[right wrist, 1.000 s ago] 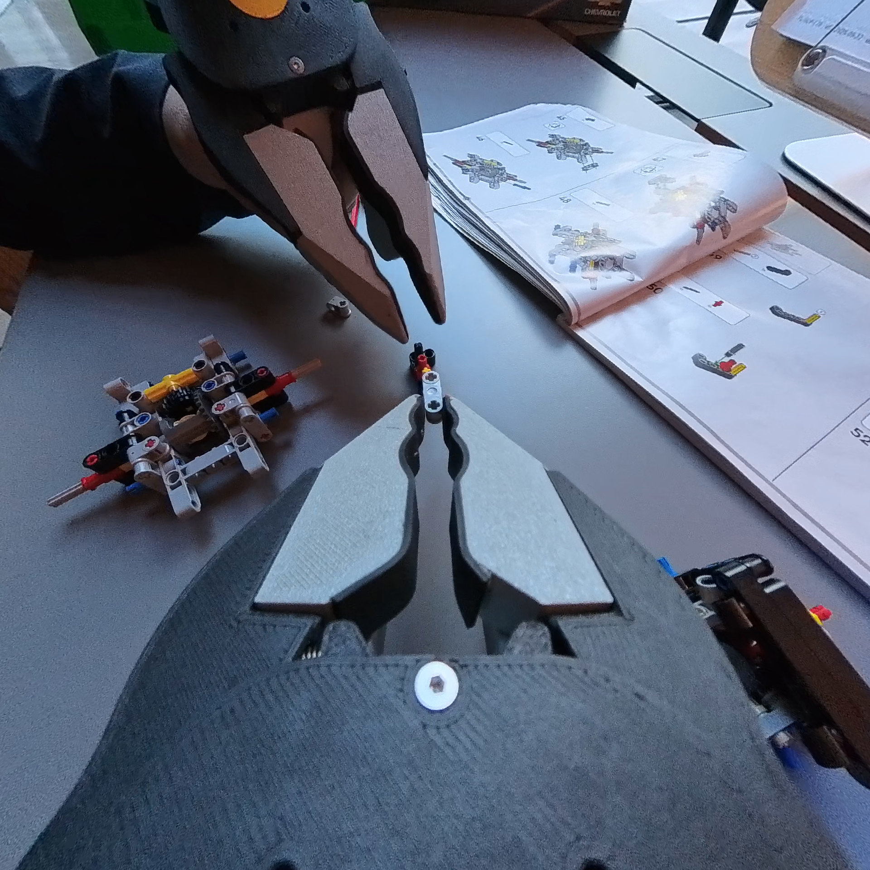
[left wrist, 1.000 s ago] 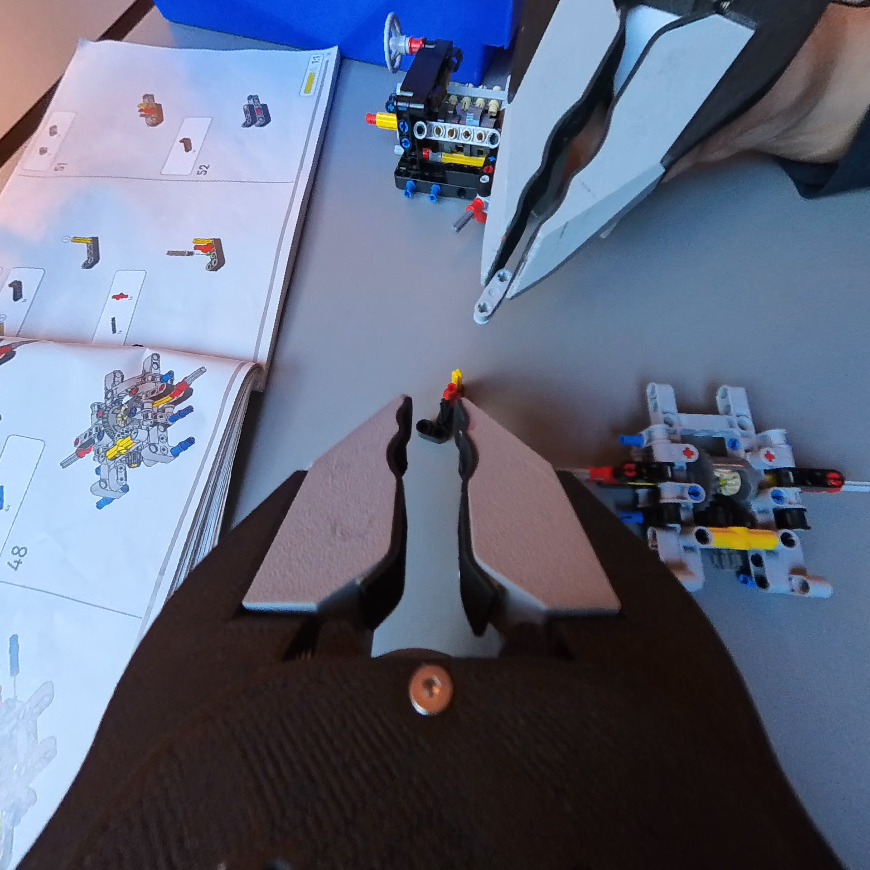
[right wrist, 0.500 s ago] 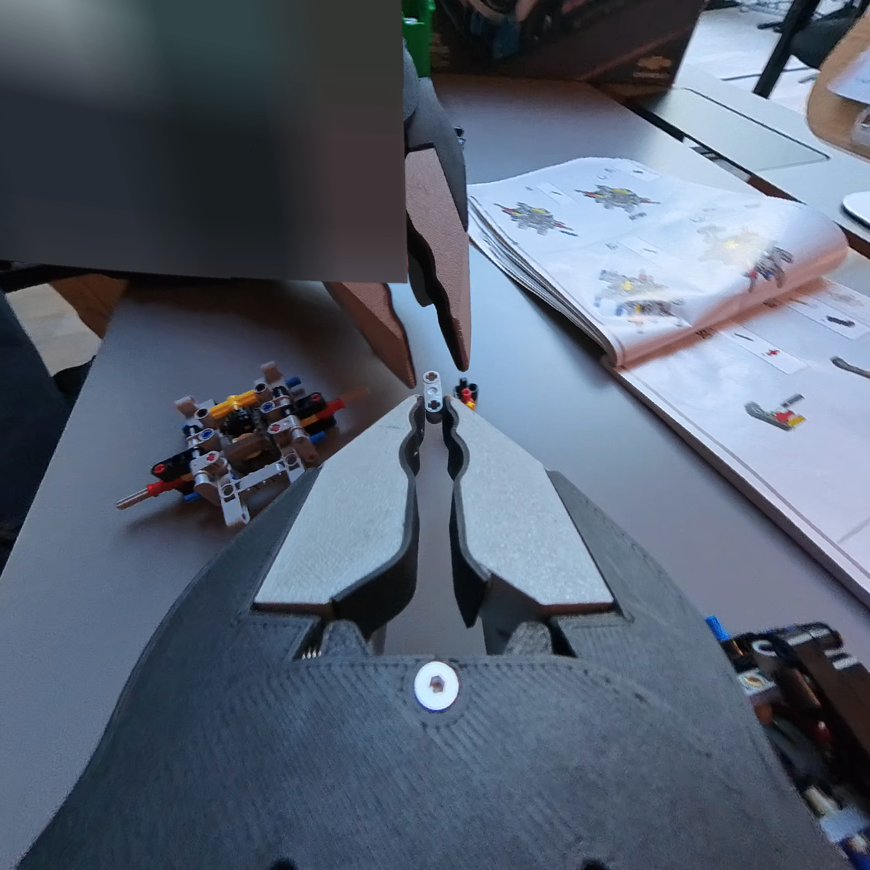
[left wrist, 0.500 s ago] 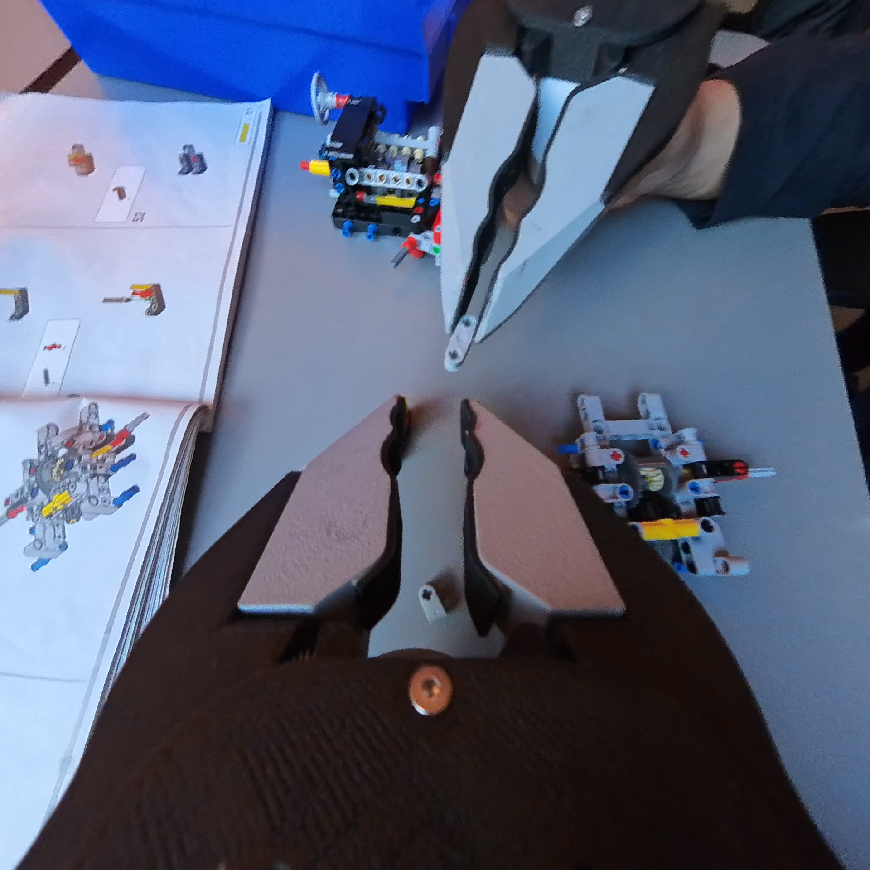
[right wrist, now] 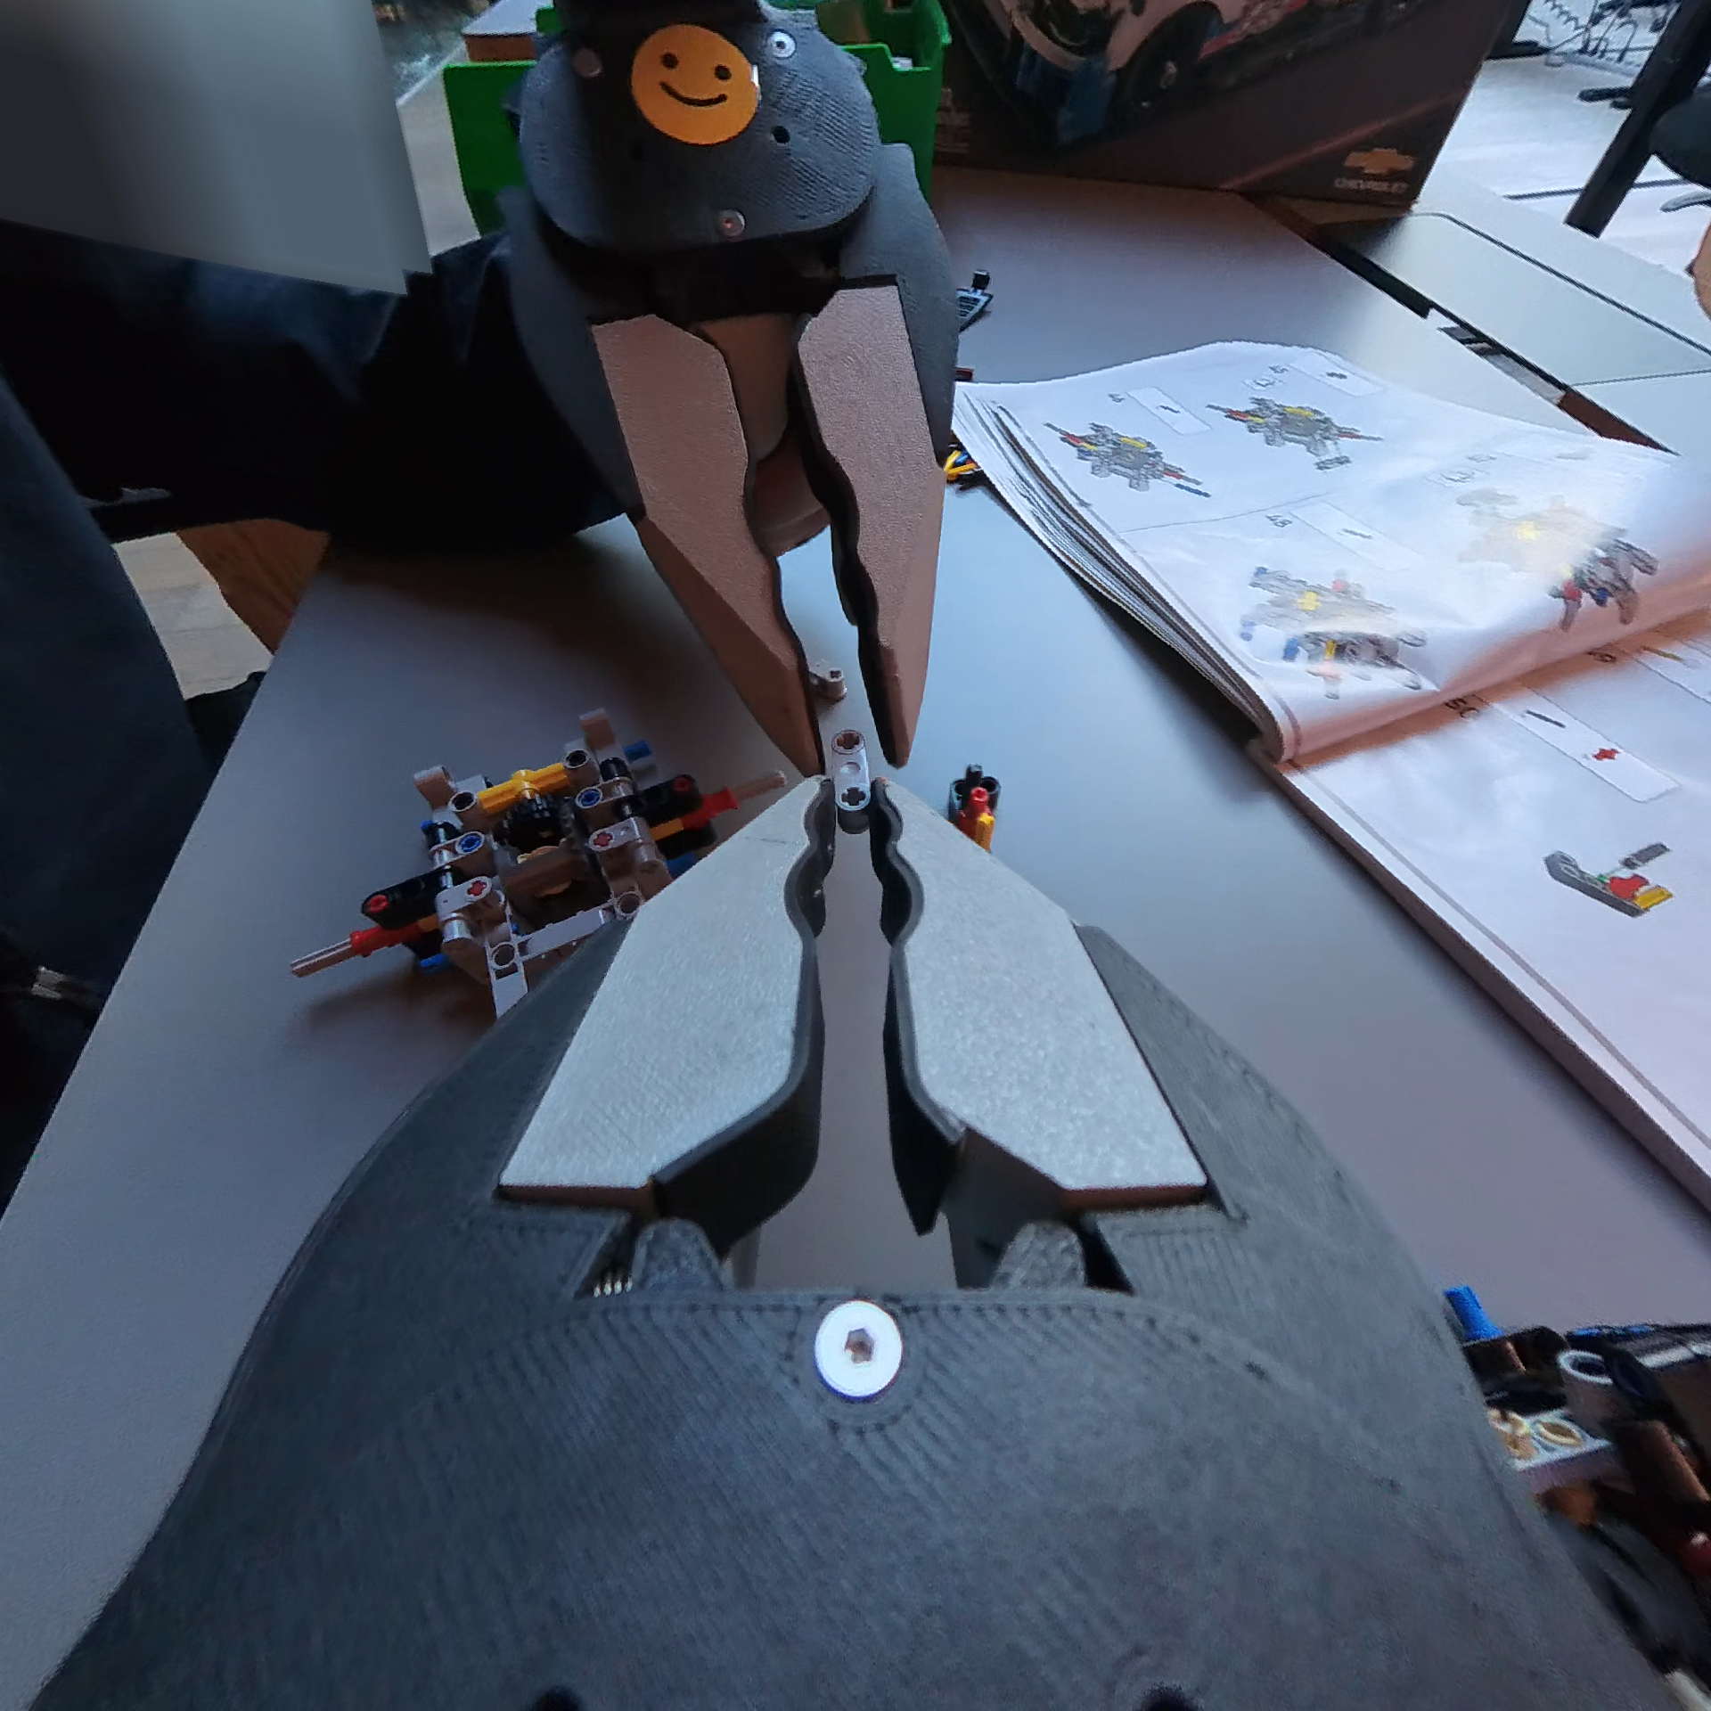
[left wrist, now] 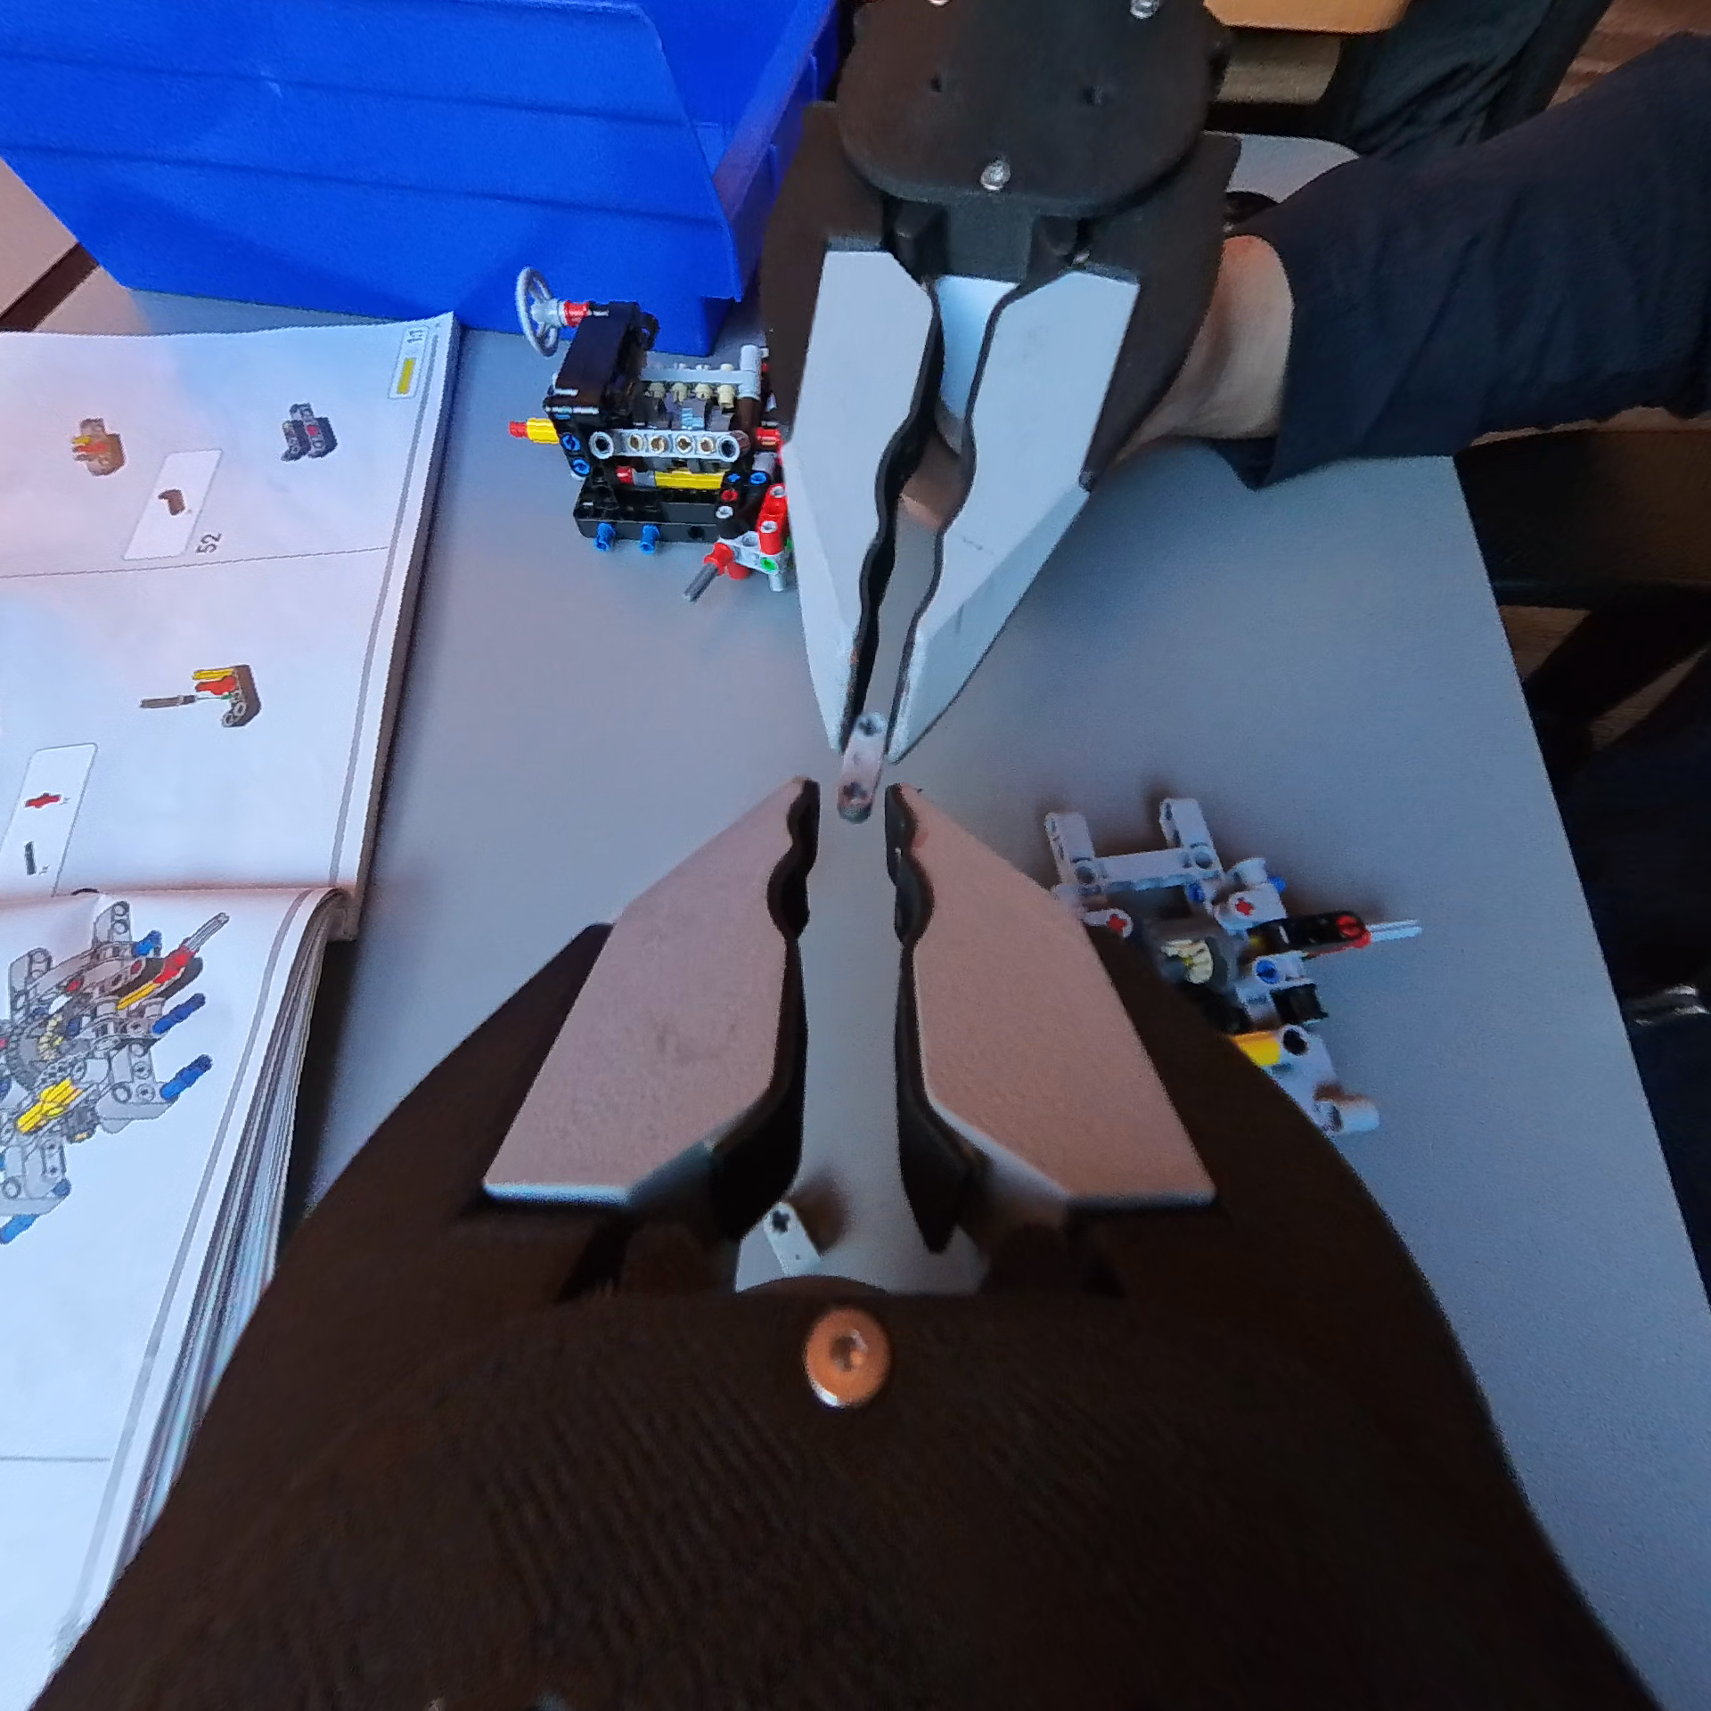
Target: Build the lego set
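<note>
Small grey cross-holed connector [left wrist: 790, 1238] half hidden under the left gripper body at 6 o'clock; black brick assembly [right wrist: 1611, 1426] cut off by the frame edge at 4 o'clock. Blue plastic bin [left wrist: 389, 139] at 11 o'clock, contents not visible. Right gripper [right wrist: 853, 794] clenched on a short light-grey three-hole beam [right wrist: 852, 773], pads pressing its near end. Left gripper [left wrist: 853, 798] released, tips either side of the beam's far end, gaps visible. Grippers meet tip to tip above the grey desk [left wrist: 1250, 704].
</note>
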